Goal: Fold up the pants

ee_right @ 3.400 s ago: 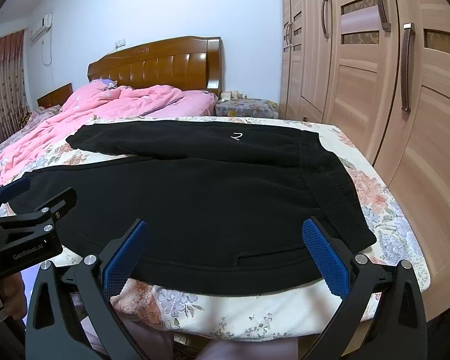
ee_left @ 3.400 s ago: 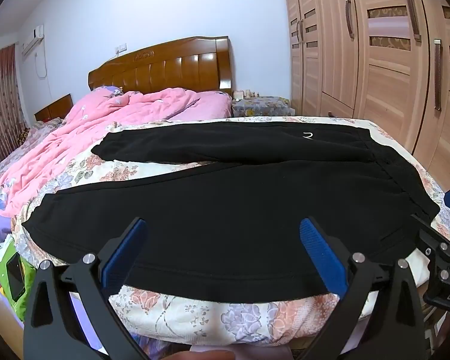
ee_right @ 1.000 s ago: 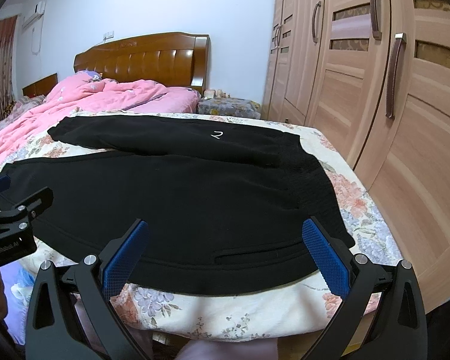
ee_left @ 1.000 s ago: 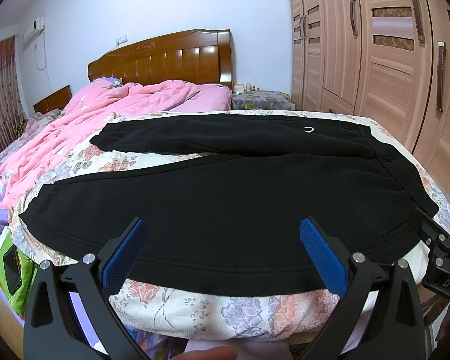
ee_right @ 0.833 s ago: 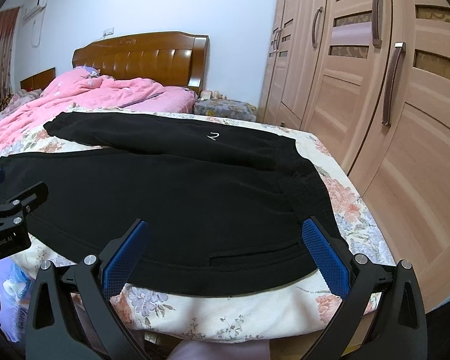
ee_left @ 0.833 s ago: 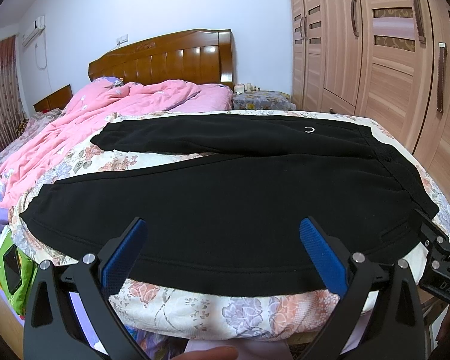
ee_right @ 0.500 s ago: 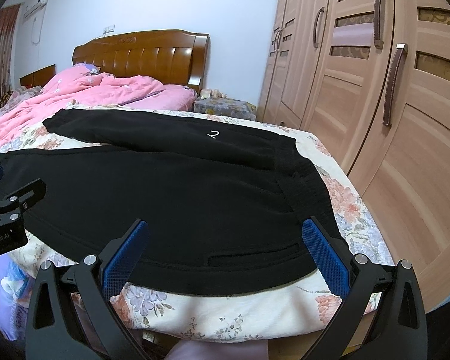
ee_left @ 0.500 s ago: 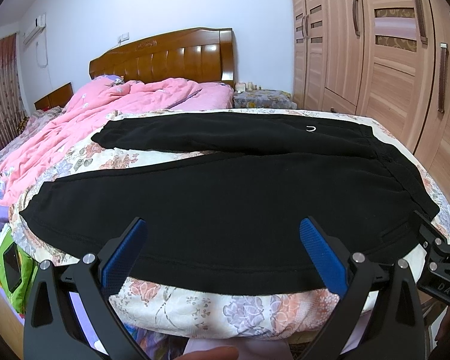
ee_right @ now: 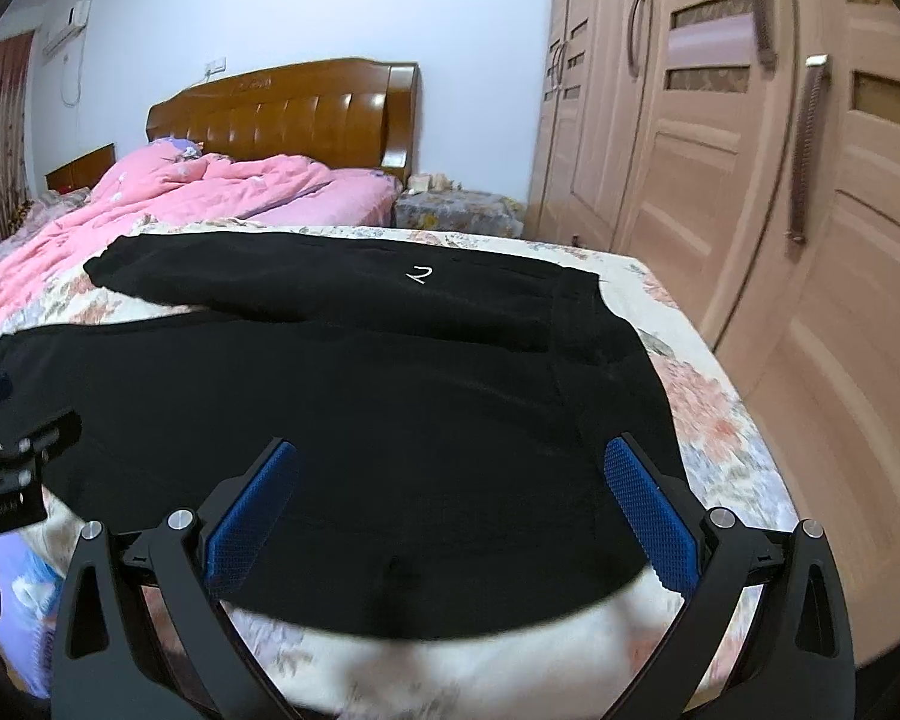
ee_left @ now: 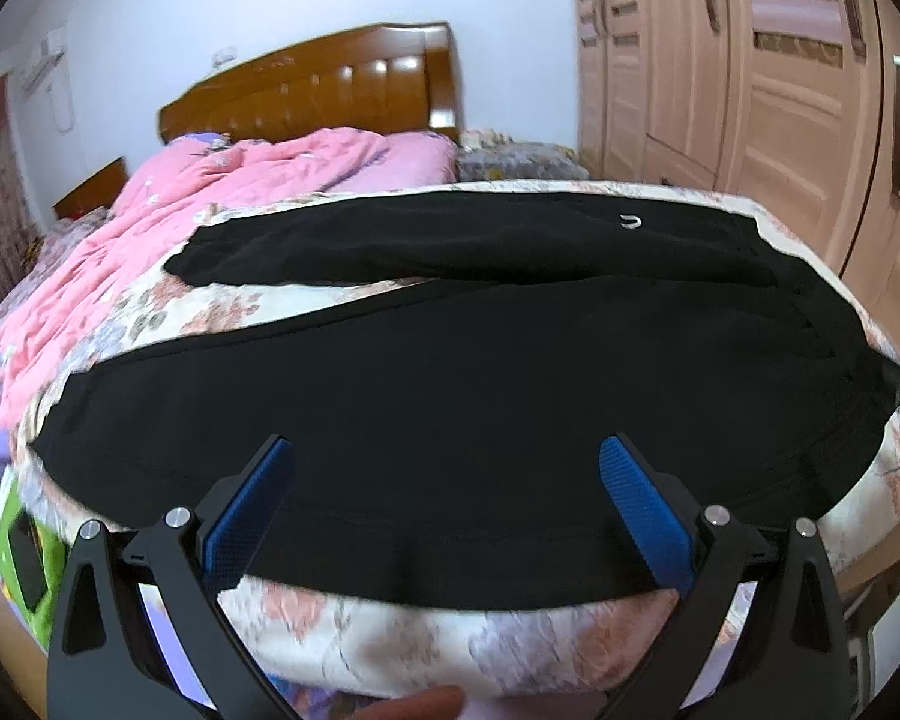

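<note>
Jaws wide apart on left gripper [ee_left: 444, 507] and right gripper [ee_right: 450, 510], empty; hovering over black pants [ee_left: 450, 372] spread flat on bed [ee_left: 426, 642].

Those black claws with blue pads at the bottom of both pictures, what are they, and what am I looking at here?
They are hand-held grippers, one per hand, each carrying a wide-angle camera that looks along its fingers. One picture comes from the left gripper, the other from the right gripper. Both stand open and hold nothing. Ahead lie black pants spread on a floral bedsheet, legs pointing left, waistband toward the wardrobe. A pink quilt is bunched near the wooden headboard. No fold has been made yet.
</note>
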Demonstrator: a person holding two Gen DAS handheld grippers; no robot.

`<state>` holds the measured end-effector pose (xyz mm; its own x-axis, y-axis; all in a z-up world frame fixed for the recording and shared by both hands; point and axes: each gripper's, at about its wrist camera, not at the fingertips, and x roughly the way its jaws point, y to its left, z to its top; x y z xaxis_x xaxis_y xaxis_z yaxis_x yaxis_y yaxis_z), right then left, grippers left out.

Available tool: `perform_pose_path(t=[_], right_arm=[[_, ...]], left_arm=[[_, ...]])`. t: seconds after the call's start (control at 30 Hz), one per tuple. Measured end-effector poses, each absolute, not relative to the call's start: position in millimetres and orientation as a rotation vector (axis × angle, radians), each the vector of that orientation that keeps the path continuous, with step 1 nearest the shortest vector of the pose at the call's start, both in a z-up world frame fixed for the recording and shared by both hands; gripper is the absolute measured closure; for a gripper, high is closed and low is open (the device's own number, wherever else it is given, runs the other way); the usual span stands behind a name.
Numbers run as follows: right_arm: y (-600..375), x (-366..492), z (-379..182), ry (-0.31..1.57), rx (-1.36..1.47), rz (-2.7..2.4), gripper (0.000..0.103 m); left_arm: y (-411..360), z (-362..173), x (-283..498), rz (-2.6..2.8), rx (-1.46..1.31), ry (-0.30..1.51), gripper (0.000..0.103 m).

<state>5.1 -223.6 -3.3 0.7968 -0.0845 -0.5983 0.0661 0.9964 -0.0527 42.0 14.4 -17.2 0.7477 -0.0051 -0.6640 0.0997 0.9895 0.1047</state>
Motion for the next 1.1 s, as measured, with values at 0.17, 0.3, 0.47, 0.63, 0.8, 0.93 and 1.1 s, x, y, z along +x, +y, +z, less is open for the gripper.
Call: perform_pose_path(t=[0.17, 0.3, 0.47, 0.63, 0.8, 0.93, 1.1], right_arm=[[-255, 81, 13, 0.714, -0.018, 0.032, 0.004], [-299, 173, 12, 0.801, 0.018, 0.118, 0.004], [-338, 269, -12, 0.896, 0.041, 0.239, 0.004], [-362, 350, -45, 0.984, -0.062, 0.261, 0.004], [-377, 392, -69, 1.064, -0.086, 0.371, 0.019], [-381, 403, -76, 1.092, -0.113, 0.438, 0.029], [-375, 393, -72, 1.097, -0.151, 0.515, 0.053]], left_arm=[[17, 0, 94, -0.024, 0.250, 0.704, 0.001], [33, 14, 176, -0.132, 0.210, 0.827, 0.001], [38, 17, 272, -0.275, 0.231, 0.859, 0.001], [29, -8, 369, -0.471, 0.296, 0.960, 0.002], [13, -28, 431, -0.654, 0.394, 1.007, 0.002], [4, -36, 468, -0.786, 0.437, 1.006, 0.002], [-6, -44, 500, -0.909, 0.409, 1.029, 0.003]])
